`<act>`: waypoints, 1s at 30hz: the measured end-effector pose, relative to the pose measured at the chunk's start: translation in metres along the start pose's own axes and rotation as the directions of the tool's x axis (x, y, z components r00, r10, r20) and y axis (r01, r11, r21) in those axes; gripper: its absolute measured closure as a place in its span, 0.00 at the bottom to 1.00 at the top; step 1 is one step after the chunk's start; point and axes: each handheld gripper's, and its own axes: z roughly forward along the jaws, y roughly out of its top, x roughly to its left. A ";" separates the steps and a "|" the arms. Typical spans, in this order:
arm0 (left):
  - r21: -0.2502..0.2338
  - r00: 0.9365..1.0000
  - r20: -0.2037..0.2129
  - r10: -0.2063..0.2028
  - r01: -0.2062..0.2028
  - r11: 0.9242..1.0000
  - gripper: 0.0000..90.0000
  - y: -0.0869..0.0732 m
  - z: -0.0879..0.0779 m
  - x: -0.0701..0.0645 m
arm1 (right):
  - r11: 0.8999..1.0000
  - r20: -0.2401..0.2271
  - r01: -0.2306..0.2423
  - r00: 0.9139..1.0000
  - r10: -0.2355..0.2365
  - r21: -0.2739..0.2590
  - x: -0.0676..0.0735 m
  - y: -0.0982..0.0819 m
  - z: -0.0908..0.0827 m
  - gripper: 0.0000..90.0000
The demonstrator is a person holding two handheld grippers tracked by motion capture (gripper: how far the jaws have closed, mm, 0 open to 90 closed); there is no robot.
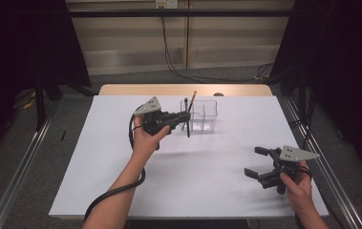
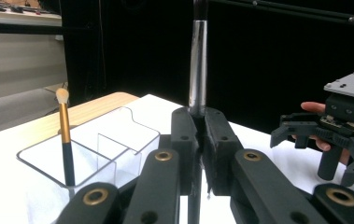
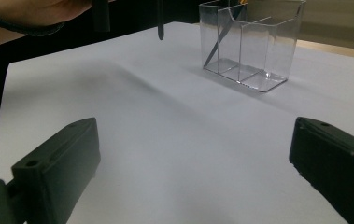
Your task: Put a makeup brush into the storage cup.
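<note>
My left gripper (image 1: 186,116) (image 2: 201,121) is shut on a black make-up brush (image 1: 187,125) (image 2: 197,65) with a silver ferrule. It holds the brush upright above the table, just left of a clear divided organizer (image 1: 206,117) (image 2: 118,140) (image 3: 251,42). The brush's lower end (image 3: 160,23) hangs clear of the white surface. A second brush with a gold handle (image 1: 193,101) (image 2: 65,135) leans in one compartment of the organizer. My right gripper (image 1: 256,162) (image 3: 195,154) (image 2: 324,135) is open at the near right of the table, with nothing between its jaws.
A white sheet (image 1: 121,171) covers the table, and a strip of bare wood (image 1: 135,89) shows along the far edge. Metal rails (image 1: 21,162) run along both sides. Dark curtains and cables stand behind the table.
</note>
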 end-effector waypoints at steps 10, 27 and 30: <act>0.001 1.000 -0.009 0.003 -0.003 1.000 0.93 0.008 0.004 0.005 | 1.000 -0.001 0.001 1.000 -0.001 -0.001 -0.001 0.000 -0.001 0.02; 0.003 1.000 -0.025 0.000 0.000 1.000 0.93 0.017 0.009 0.014 | 1.000 -0.004 0.005 1.000 -0.005 0.004 0.000 0.000 0.001 0.02; 0.004 1.000 -0.028 0.001 0.000 1.000 0.93 0.020 0.010 0.015 | 1.000 -0.003 0.006 1.000 -0.006 0.002 0.000 0.001 0.001 0.02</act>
